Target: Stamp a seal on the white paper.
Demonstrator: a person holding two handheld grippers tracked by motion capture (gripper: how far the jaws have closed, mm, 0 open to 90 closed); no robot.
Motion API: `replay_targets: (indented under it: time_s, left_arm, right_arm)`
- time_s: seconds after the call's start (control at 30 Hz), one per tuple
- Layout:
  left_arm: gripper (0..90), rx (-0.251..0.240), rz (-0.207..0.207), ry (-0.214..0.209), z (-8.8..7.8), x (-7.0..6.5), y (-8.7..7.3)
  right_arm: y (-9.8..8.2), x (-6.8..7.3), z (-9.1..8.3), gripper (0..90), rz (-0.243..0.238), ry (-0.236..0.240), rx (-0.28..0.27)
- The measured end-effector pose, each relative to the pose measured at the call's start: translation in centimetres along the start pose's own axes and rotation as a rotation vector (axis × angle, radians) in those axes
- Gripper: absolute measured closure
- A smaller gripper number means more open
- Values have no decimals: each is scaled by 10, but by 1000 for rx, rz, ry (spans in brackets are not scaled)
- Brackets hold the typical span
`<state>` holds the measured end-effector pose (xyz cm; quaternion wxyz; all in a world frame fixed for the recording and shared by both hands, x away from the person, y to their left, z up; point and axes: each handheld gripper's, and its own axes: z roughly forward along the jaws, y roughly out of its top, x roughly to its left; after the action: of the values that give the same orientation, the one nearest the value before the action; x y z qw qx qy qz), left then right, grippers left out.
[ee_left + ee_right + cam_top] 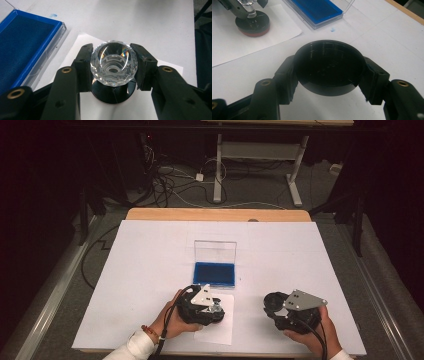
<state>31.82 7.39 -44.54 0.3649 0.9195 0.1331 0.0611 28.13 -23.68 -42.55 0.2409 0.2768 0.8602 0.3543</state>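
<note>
right gripper (328,75) clamps black round cap (329,67); blue case (317,10) beyond.

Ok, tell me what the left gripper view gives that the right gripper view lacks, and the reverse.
Left gripper view: the faceted crystal knob from above, clamped between the left gripper pads, above its black round base.
Right gripper view: the right gripper shut on a black round cap, and a red band under that base.
Both: the open blue-lined case, the white sheet and the white table.

High view overhead, gripper views close, sharing blue case (214,273)
</note>
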Motion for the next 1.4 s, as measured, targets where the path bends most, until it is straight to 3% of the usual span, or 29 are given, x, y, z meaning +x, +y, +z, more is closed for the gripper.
replay_targets:
  time_s: [0.2,0.7,1.07,1.4]
  left_arm:
    - [546,-19,1,-19,-5,-2,6]
    - [547,-116,-15,31,-32,4,16]
    - [547,-175,-48,68,-53,9,13]
    - [547,-192,-58,86,-64,15,7]
  right_arm:
    - [0,-1,-2,386,4,-3,-5]
    - [1,-1,-3,386,3,-7,-11]
    - [1,-2,-4,386,6,-7,-17]
    - [2,-5,-3,386,13,-7,-21]
